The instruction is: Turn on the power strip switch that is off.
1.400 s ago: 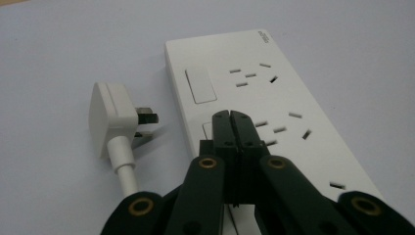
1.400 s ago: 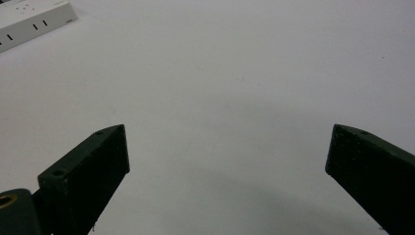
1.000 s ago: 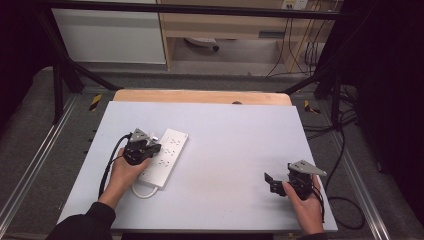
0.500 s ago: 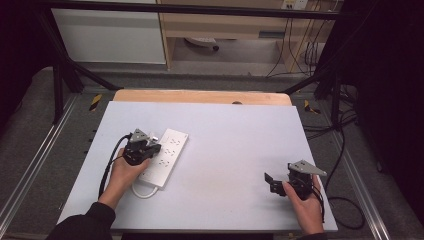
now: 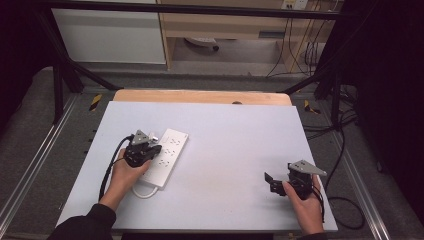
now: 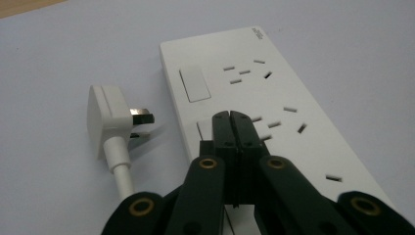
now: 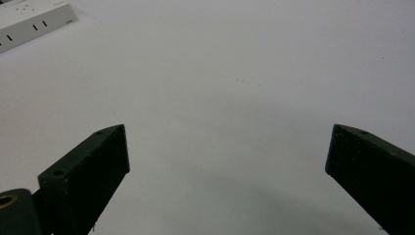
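A white power strip (image 5: 170,152) lies on the left half of the table, with a rocker switch (image 6: 194,84) and several socket holes on its face. Its white plug (image 6: 105,120) rests unplugged on the table beside the strip, prongs pointing at it. My left gripper (image 6: 230,116) is shut with nothing in it, tips just above or on the strip near a second switch; I cannot tell whether they touch. From above, the left gripper (image 5: 154,148) sits over the strip's near half. My right gripper (image 5: 270,181) stands open near the front right, and the right gripper (image 7: 227,147) holds nothing.
The pale table (image 5: 235,135) has a wooden strip along its far edge. The strip's white cord (image 5: 142,192) loops near my left hand. A corner of the power strip (image 7: 29,22) lies far from the right jaws. Black frame bars and cables surround the table.
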`<state>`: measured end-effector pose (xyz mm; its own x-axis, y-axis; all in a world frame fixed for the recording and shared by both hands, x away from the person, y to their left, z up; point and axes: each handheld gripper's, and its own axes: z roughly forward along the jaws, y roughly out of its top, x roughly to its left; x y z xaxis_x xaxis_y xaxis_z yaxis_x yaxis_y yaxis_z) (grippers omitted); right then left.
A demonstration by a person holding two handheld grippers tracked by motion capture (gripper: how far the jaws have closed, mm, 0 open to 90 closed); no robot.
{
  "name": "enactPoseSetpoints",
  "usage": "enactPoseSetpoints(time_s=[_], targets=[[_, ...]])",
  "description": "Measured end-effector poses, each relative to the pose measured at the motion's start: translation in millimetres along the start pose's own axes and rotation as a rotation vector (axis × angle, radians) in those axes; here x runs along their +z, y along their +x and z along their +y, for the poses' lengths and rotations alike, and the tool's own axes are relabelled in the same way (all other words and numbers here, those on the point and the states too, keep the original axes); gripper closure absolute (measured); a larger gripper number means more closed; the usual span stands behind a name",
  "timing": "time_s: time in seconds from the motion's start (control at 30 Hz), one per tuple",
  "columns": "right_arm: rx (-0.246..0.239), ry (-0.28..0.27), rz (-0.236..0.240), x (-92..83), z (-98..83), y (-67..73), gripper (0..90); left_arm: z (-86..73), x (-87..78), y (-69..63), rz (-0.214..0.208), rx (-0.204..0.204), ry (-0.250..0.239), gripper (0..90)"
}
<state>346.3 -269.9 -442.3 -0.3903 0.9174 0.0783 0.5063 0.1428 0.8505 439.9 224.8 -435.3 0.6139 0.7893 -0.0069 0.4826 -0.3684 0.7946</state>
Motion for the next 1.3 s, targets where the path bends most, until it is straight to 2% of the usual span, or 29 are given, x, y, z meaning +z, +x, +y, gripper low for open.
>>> enactPoseSetpoints(time_s=[0.33,0.47,0.6,0.8,0.9,1.03,1.13,1.3], targets=[[0.000,0.001,0.000,-0.3,0.0,-0.1,3.1,2.9,-6.6,-2.1,-0.024,-0.014,-0.035,89.6],[0.000,-0.001,0.001,-0.5,0.0,-0.1,3.0,4.1,-9.5,-2.9,-0.026,-0.022,-0.050,83.0],[0.000,0.002,0.002,-0.1,-0.1,-0.3,3.0,6.4,-15.2,-4.3,-0.018,-0.032,-0.079,70.4],[0.001,0.001,0.002,-0.2,0.0,-0.3,3.1,9.4,-27.2,-5.9,-0.017,-0.064,-0.133,44.9],[-0.004,0.000,0.000,0.2,-0.1,-0.2,3.1,9.8,-31.8,-8.0,-0.005,-0.072,-0.136,32.8],[-0.002,0.000,0.000,0.0,0.0,0.1,3.1,10.5,-37.5,-10.1,-0.017,-0.095,-0.153,18.9],[0.000,0.000,0.002,-0.2,0.1,0.1,3.0,11.0,-42.6,-11.5,-0.027,-0.095,-0.177,11.4],[0.001,-0.001,0.001,-0.4,0.2,0.2,3.0,11.0,-52.3,-11.9,-0.024,-0.101,-0.204,9.5]])
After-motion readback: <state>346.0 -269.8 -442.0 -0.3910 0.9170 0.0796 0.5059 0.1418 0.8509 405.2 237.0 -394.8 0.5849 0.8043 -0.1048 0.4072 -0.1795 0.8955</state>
